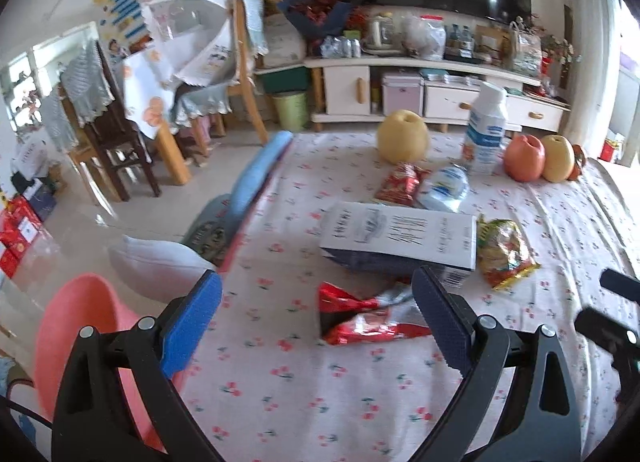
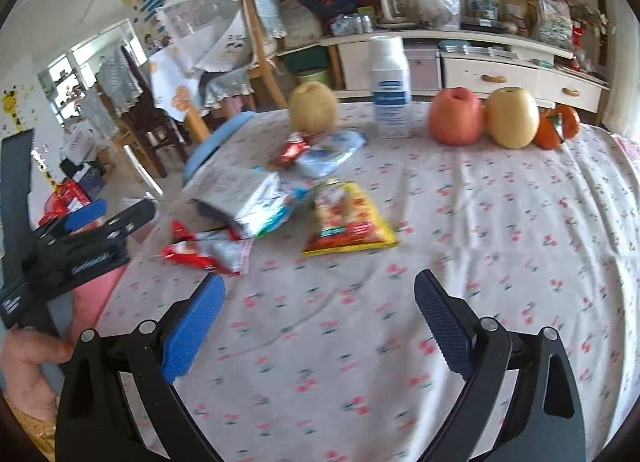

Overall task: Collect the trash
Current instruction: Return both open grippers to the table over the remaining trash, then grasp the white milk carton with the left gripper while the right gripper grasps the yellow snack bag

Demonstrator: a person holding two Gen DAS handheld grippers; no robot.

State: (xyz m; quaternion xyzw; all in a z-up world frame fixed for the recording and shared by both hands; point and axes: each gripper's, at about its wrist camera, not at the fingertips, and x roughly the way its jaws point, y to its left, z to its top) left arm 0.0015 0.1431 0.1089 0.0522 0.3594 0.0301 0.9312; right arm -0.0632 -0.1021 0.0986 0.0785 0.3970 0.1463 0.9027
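Observation:
A torn red and silver wrapper (image 1: 360, 318) (image 2: 208, 252) lies on the flowered tablecloth, and my left gripper (image 1: 316, 290) hovers open just over it with the wrapper between its fingers, untouched. Behind it lie a flattened white carton (image 1: 400, 234) (image 2: 240, 197), a yellow and red snack bag (image 1: 504, 254) (image 2: 348, 221), a small red wrapper (image 1: 400, 183) (image 2: 292, 151) and a crushed plastic bottle (image 1: 444, 185) (image 2: 332, 153). My right gripper (image 2: 318, 290) stands open and empty over bare cloth, nearer than the snack bag.
A white milk bottle (image 2: 390, 85), two pears (image 2: 312, 103), an apple (image 2: 456, 115) and oranges (image 2: 556, 127) stand along the table's far edge. A pink bin (image 1: 76, 326) and a white bag (image 1: 156, 262) sit off the table's left edge. A hand (image 2: 28, 362) holds the left gripper.

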